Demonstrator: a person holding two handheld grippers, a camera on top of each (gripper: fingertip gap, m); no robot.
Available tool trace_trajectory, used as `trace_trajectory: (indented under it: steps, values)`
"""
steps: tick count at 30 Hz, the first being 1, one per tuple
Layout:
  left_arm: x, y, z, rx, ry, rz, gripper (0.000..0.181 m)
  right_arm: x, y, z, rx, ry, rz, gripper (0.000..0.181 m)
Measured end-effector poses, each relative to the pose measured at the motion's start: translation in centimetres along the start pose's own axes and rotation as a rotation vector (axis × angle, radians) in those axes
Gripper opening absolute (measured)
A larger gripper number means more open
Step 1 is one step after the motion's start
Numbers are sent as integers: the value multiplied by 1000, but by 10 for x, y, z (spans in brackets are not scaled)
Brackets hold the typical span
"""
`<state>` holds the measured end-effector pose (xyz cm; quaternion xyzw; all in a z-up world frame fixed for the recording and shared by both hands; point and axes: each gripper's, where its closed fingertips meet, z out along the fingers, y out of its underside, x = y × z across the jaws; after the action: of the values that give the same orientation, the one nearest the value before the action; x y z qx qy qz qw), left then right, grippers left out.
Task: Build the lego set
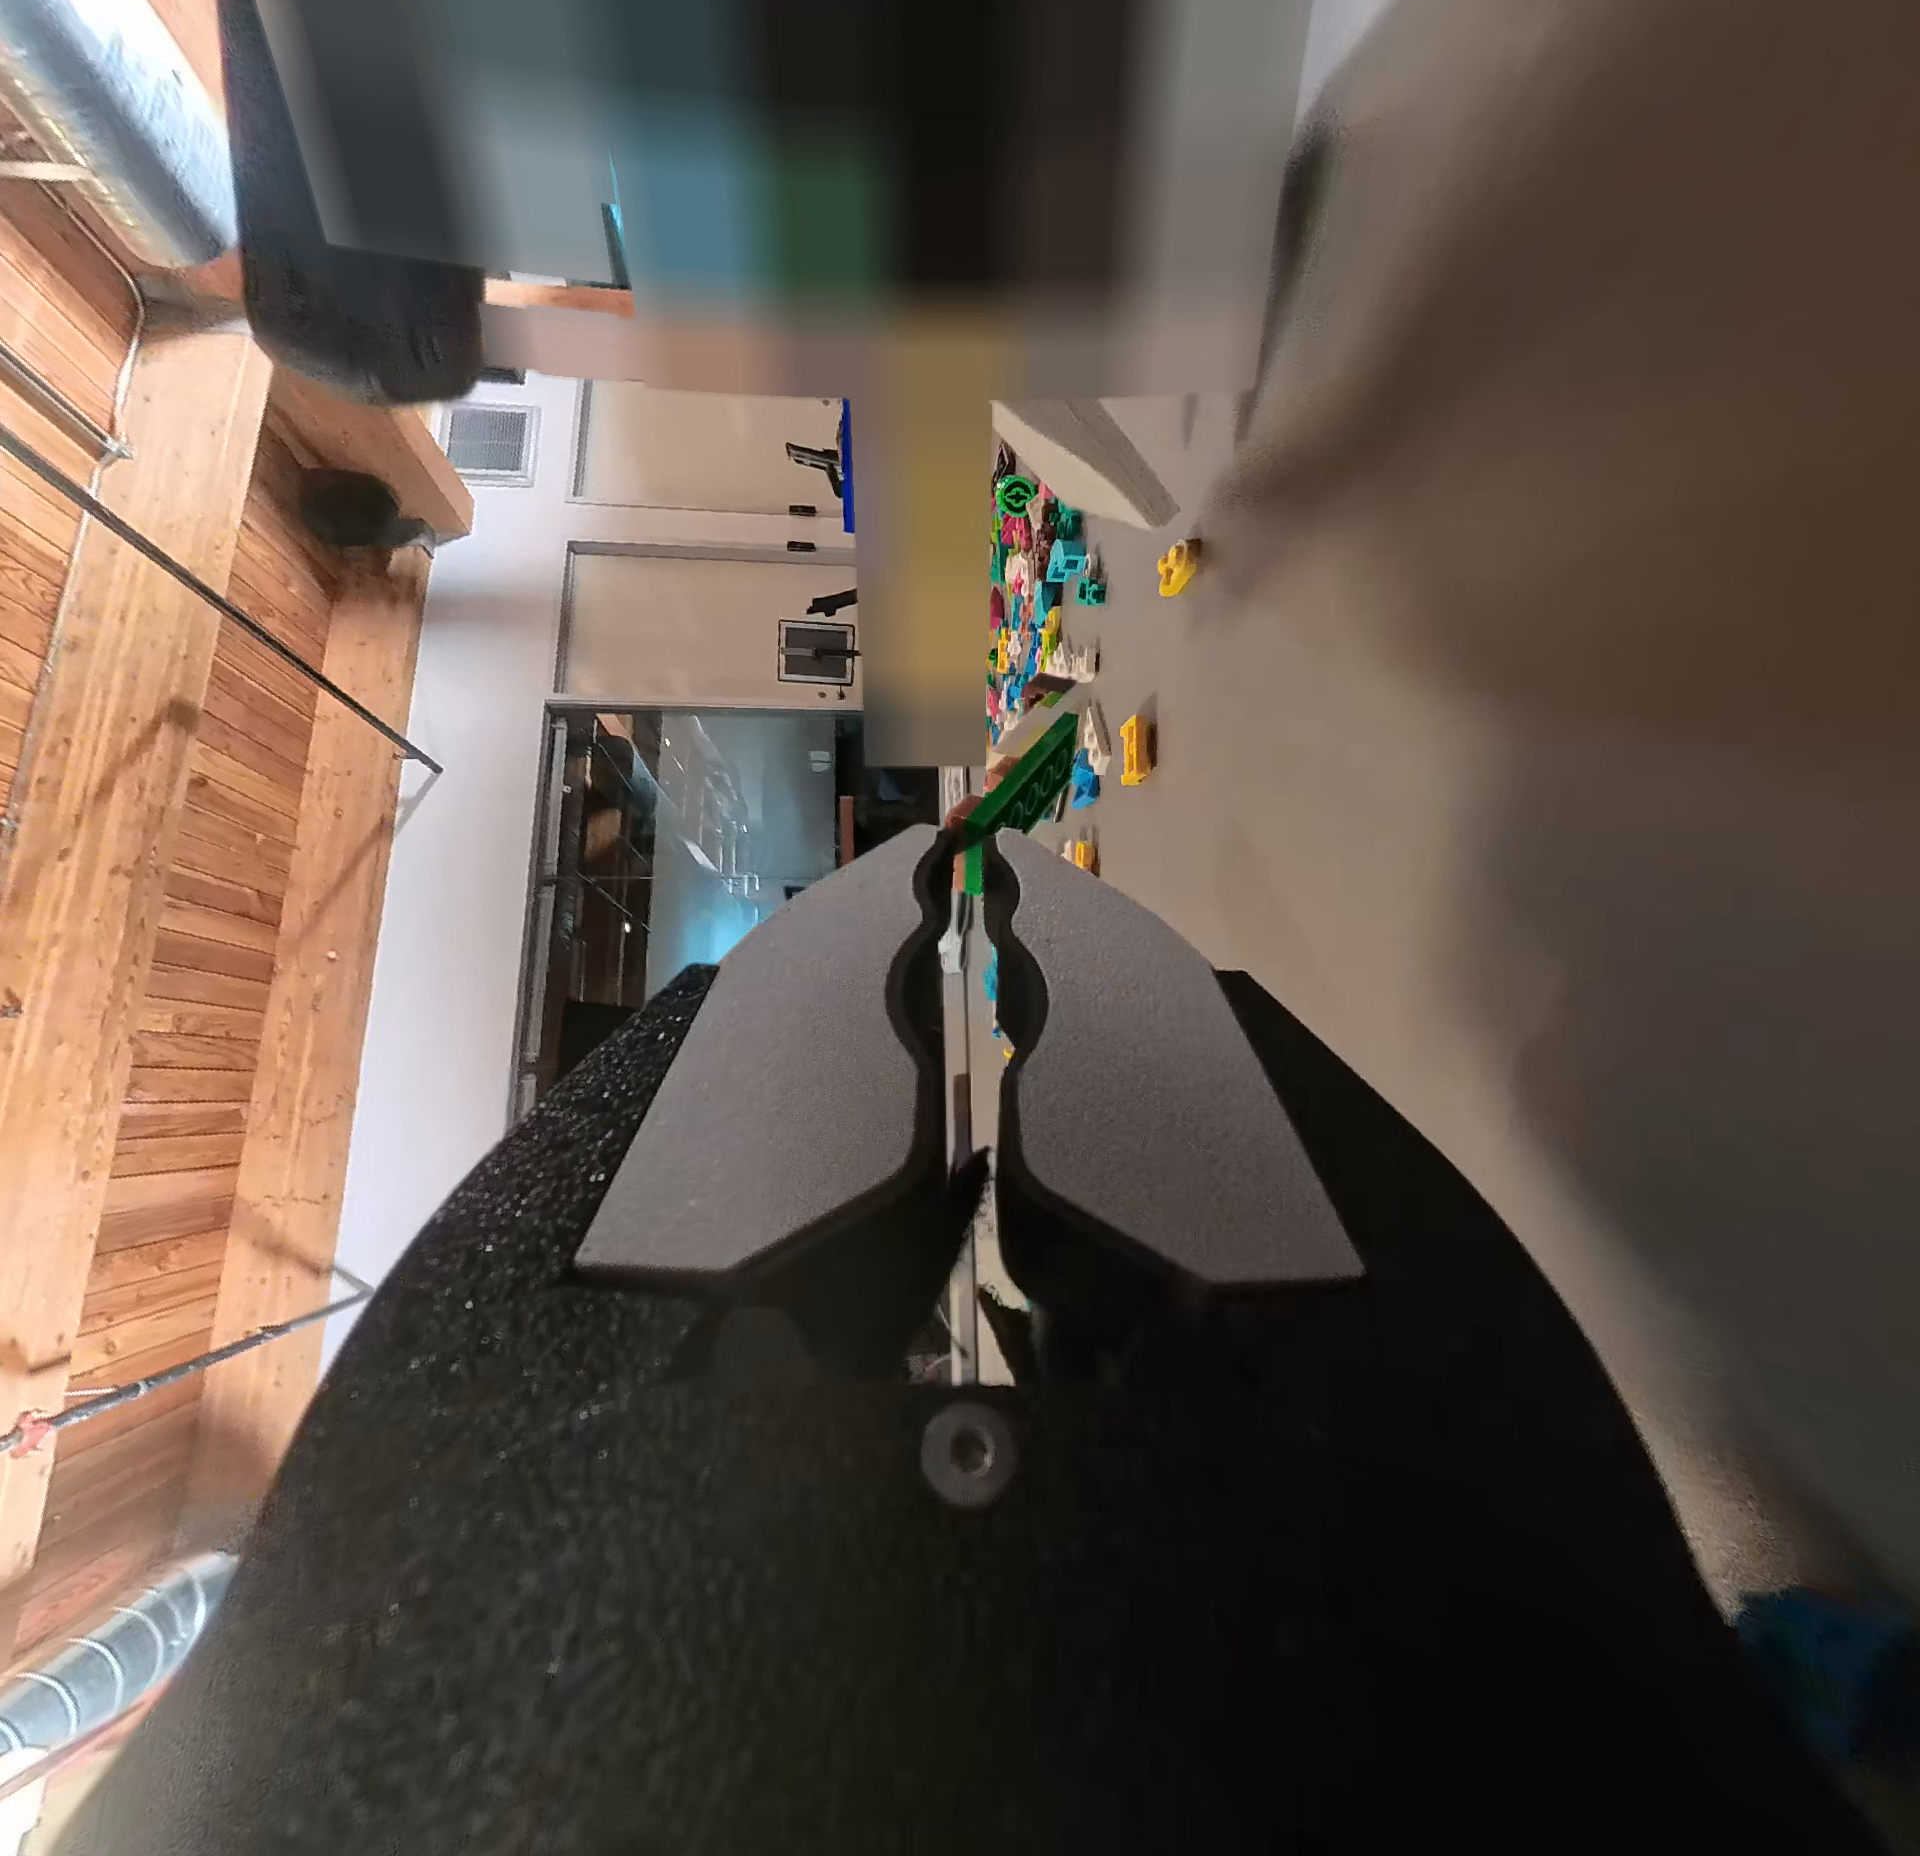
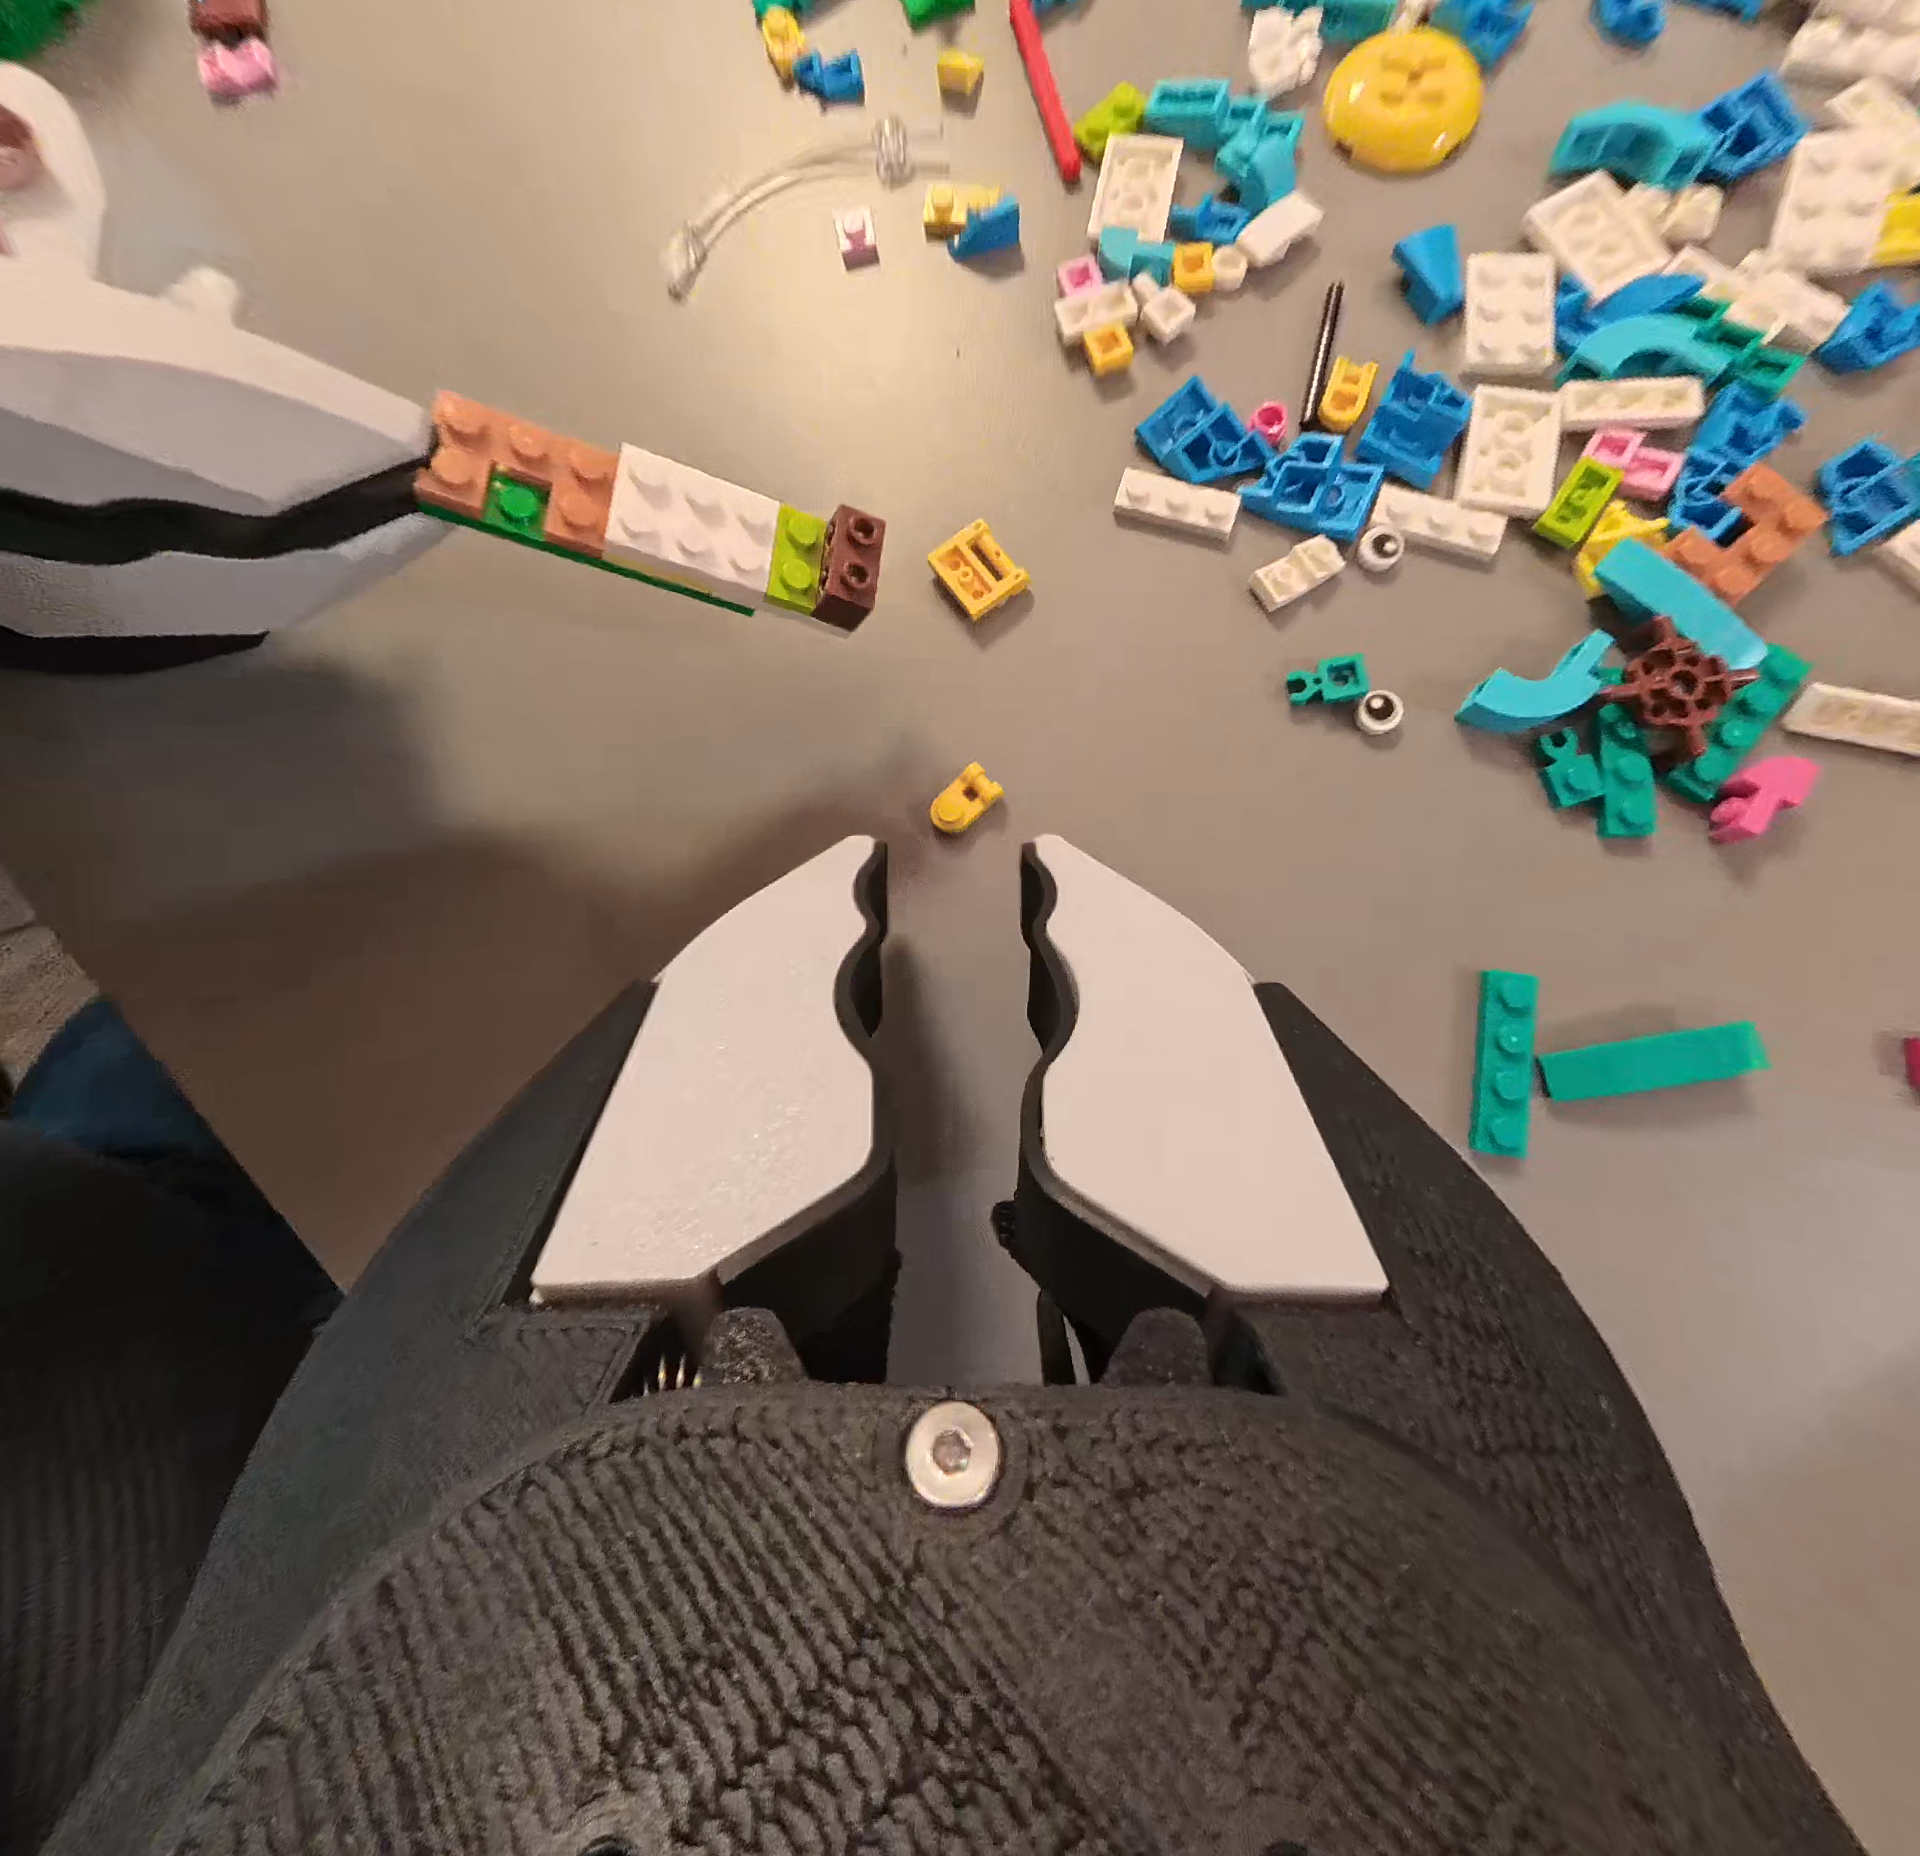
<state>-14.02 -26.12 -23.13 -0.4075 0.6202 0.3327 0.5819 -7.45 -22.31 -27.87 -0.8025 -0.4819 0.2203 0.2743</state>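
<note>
Left tongs (image 1: 971, 861) clamp one end of the long green-based plastic brick strip (image 2: 649, 507), presenting it mid-air, studs exposed; right tongs (image 2: 954, 850) hang empty, slightly parted, above a small yellow clip piece (image 2: 964, 796). Loose bricks (image 2: 1507, 352) lie far right on the grey table (image 2: 520, 767).

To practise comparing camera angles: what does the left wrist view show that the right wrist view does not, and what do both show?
Only the left wrist view shows the room: a wooden wall, a glass door, and the left gripper seen from behind, shut on the strip's green plate.

Only the right wrist view shows the right gripper open and empty above a small yellow piece, the strip's studded top, a yellow dome and a red rod.

Both show the grey table, the loose brick pile and the held strip.
</note>
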Motion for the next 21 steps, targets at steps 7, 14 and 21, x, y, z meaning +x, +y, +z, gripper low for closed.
trace_trajectory:
  steps: [7, 14, 21]
  values:
    - [3, -2, 0, 2, 9, 25, 5, -6, 2, 12, -62, 28, -10, 24]
    - [6, -1, 1, 0, 24, 28, 4, -4, -1, 15, -69, 55, -41, 16]
    - [7, -3, 1, 8, 29, 33, 5, 0, -4, 17, -71, 71, -51, 16]
